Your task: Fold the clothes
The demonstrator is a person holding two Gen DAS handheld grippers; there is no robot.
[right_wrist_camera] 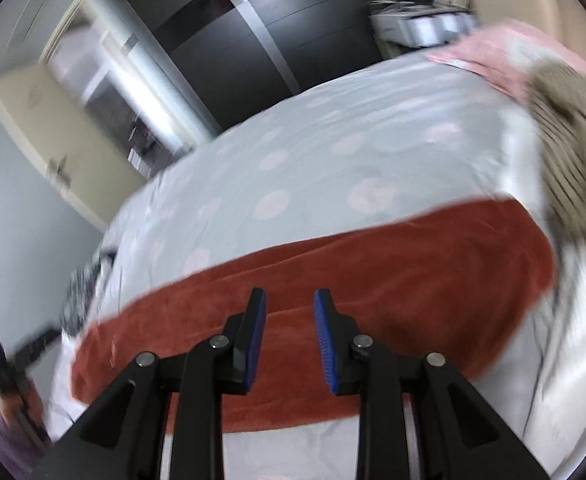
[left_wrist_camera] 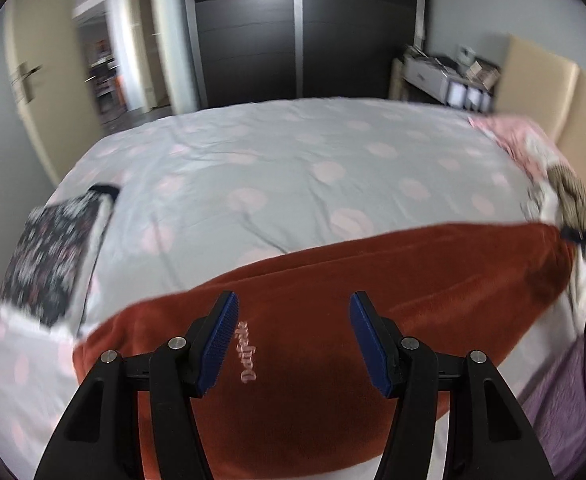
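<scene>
Two grippers hover over the rust-red garment point(left_wrist_camera: 333, 320): left gripper point(left_wrist_camera: 293, 336) spread wide, right gripper point(right_wrist_camera: 289, 340) spread less, both empty. It seems partly folded on the bed's point(left_wrist_camera: 293, 152) near edge. Beyond it, a patterned piece point(left_wrist_camera: 49, 256) looks folded; a striped heap point(right_wrist_camera: 565, 120) waits.

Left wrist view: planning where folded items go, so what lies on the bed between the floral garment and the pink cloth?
Only bare dotted sheet between the floral garment and the pink cloth.
</scene>
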